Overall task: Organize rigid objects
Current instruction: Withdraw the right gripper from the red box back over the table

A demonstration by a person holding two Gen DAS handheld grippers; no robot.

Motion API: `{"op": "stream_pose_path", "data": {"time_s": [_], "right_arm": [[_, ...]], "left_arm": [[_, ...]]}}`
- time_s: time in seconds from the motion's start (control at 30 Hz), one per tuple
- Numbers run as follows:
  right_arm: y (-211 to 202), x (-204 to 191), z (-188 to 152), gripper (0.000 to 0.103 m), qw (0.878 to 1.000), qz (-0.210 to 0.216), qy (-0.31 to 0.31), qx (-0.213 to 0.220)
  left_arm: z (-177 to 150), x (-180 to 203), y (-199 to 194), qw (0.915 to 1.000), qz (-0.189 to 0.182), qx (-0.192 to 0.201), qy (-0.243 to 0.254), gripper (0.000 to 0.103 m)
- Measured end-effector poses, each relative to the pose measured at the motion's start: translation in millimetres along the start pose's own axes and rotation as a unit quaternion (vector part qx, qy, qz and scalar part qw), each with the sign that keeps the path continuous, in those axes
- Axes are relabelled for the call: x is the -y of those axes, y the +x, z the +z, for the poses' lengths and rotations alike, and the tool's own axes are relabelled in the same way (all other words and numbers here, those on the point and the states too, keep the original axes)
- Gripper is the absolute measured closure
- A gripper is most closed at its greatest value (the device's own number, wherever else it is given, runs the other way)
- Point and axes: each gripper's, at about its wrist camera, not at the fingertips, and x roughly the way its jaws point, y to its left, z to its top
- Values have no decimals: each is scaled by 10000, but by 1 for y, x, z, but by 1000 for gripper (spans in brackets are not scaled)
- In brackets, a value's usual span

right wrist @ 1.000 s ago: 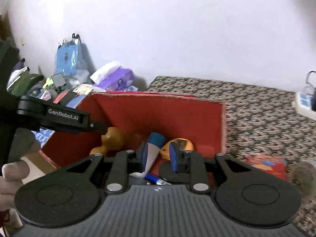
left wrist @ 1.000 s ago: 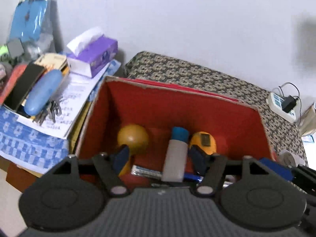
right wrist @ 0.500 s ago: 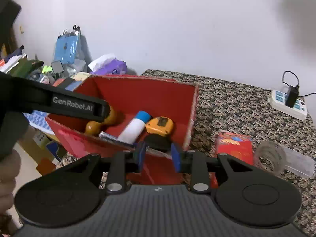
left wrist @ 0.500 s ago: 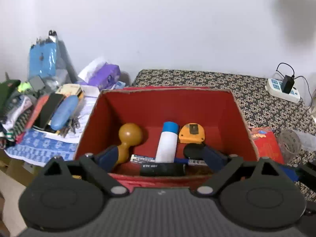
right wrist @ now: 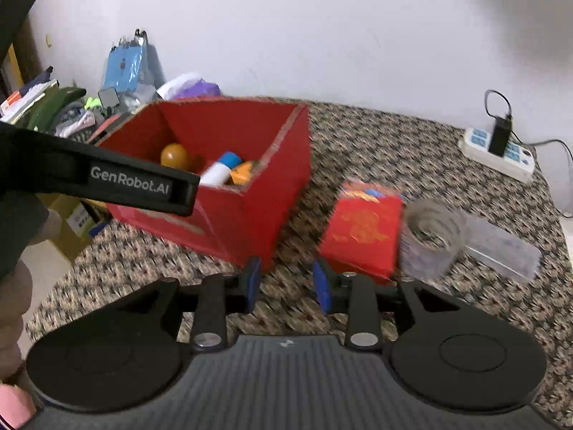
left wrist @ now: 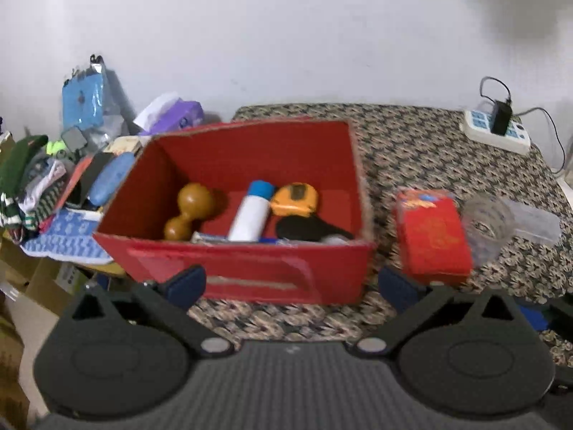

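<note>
A red cardboard box [left wrist: 250, 279] stands on the patterned cloth. It holds a wooden dumbbell-shaped piece [left wrist: 188, 209], a white tube with a blue cap [left wrist: 252, 211], an orange tape measure [left wrist: 295, 197] and a black object [left wrist: 308, 229]. The box also shows in the right wrist view [right wrist: 250, 215]. A small red packet [left wrist: 429, 233] [right wrist: 363, 229] and a clear tape roll [left wrist: 487, 225] [right wrist: 429, 240] lie right of the box. My left gripper [left wrist: 290, 283] is open and empty in front of the box. My right gripper [right wrist: 286, 283] is partly open and empty, near the box corner and the packet.
A clear plastic case [right wrist: 505, 247] lies beyond the tape roll. A white power strip with a black plug [left wrist: 496, 130] sits at the back right. Clutter lies left of the box: a purple tissue box [left wrist: 172, 114], a blue case [left wrist: 111, 177], clothes [left wrist: 32, 179]. The left gripper's body [right wrist: 107, 179] crosses the right wrist view.
Both grippers have pulled back and up out of the box. The left gripper has opened wider. The red packet and tape roll have come into view.
</note>
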Motion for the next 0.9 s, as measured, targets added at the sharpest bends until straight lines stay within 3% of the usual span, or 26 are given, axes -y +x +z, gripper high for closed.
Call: {"op": "stream_pose_path", "data": {"time_s": [0.4,0.9], "right_arm": [[-35,81,-37,84,9997,-133,17,-186],[-59,141,-69,83,9990,-27,408,-159]], "left_arm": [[-26,93,-13,9998,-60,-178,20,1],[-33,168,-13,9976,-280,-406,484,0]]}}
